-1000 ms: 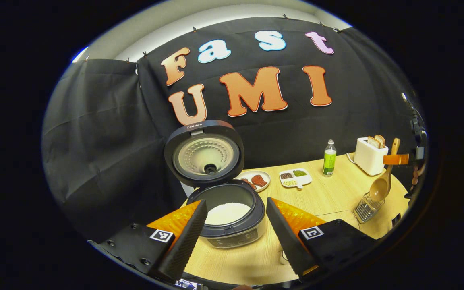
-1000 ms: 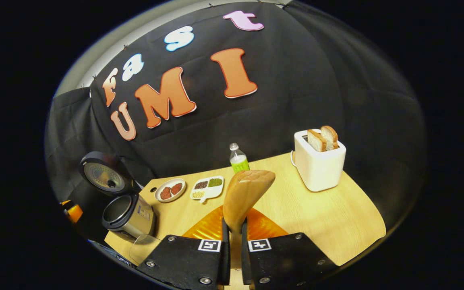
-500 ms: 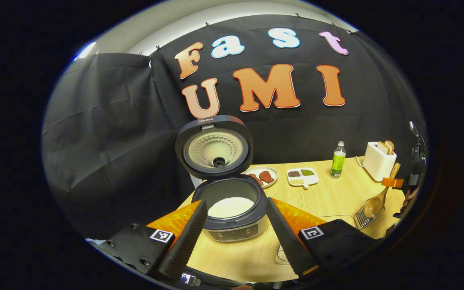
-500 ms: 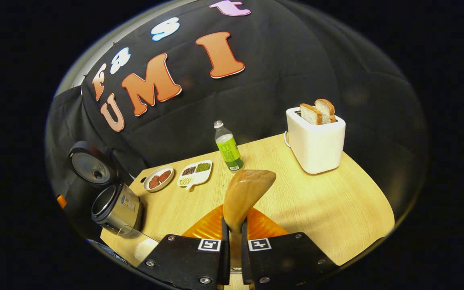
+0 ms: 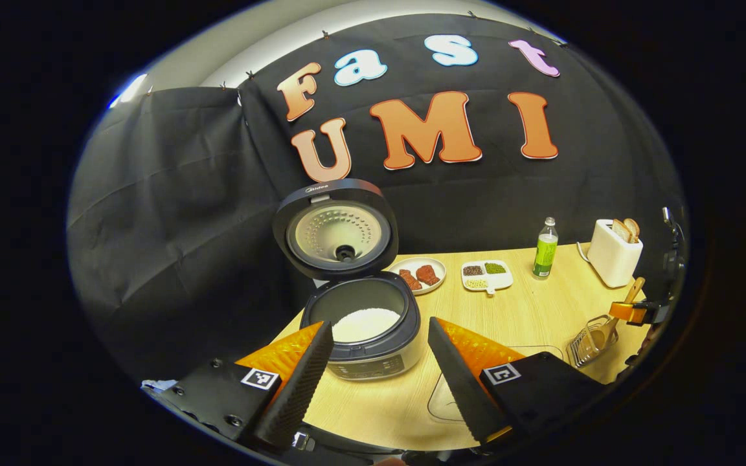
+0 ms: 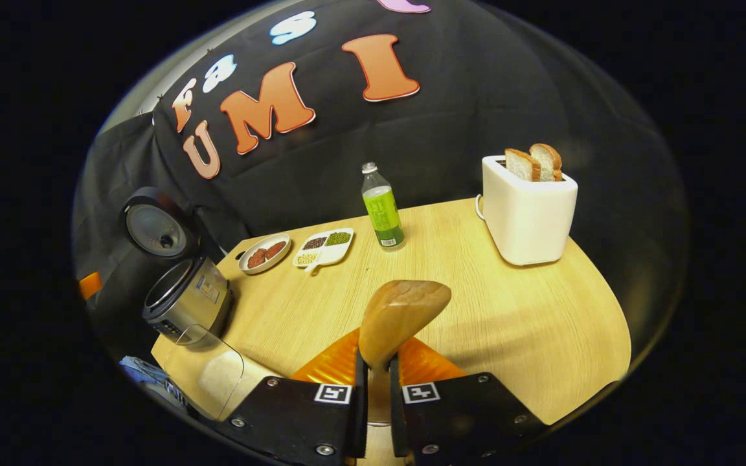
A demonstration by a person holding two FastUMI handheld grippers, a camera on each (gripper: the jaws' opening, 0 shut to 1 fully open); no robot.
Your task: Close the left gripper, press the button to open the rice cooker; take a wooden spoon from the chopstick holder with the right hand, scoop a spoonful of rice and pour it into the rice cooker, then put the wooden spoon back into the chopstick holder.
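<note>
Right gripper (image 6: 373,382) is clamped on the brown wooden spoon's (image 6: 399,314) handle; in the left gripper view the bowl is seen inside the wire chopstick holder (image 5: 590,340). Left gripper (image 5: 379,369) is held apart, the open black rice cooker (image 5: 366,323) just ahead. Risk: if released off-centre, holder may be tipped.

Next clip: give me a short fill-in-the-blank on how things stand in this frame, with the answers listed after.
1. The rice cooker lid stands ___.
2. The right gripper is shut on the wooden ___.
3. The left gripper has its fingers ___.
4. Two slices of bread stick out of the white ___.

Missing words: open; spoon; open; toaster
</note>
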